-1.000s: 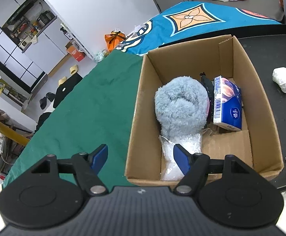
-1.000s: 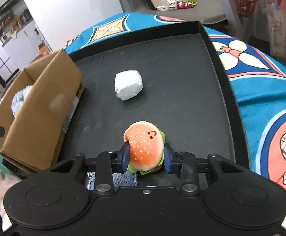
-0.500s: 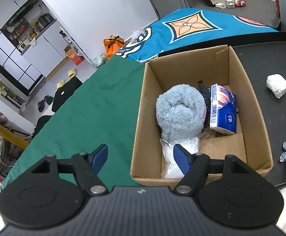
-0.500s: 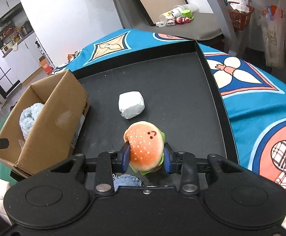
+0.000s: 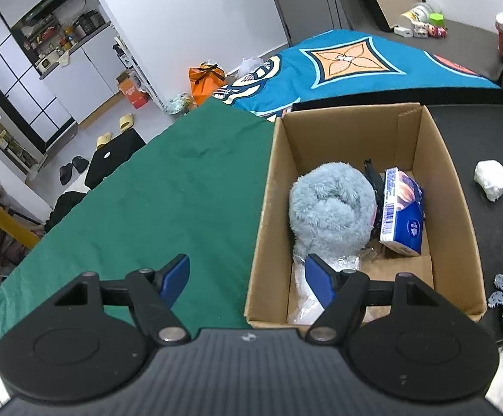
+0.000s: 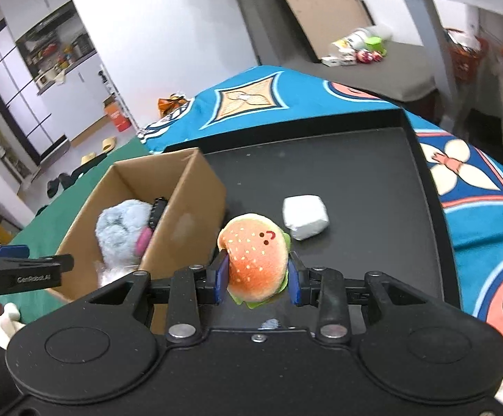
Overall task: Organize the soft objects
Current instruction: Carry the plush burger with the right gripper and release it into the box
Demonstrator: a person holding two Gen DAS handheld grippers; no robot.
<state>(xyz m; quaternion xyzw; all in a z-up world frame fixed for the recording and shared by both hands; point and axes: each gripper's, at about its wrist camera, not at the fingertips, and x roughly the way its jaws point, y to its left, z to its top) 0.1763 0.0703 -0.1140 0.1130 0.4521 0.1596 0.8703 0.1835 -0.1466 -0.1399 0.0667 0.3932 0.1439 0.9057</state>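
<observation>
Right gripper (image 6: 255, 279) clenched on plush burger (image 6: 255, 261), held above black tray (image 6: 355, 173), just right of cardboard box (image 6: 196, 222). Left gripper (image 5: 246, 279) spread wide, empty, hovering over box's near-left corner. Box holds fluffy blue plush (image 5: 333, 208), tissue pack (image 5: 402, 211). Judged step: carry burger over box's right wall, lower into bare near-right floor, then release; squeeze lightly, clear rim. White wad (image 6: 305, 216) waits right of box.

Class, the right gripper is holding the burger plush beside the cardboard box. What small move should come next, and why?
Probably carry the burger plush leftward over the cardboard box rim. The right gripper is clamped on it above the black tray, outside the box. Bare cardboard shows near the tissue pack, beside the blue fluffy toy.
</observation>
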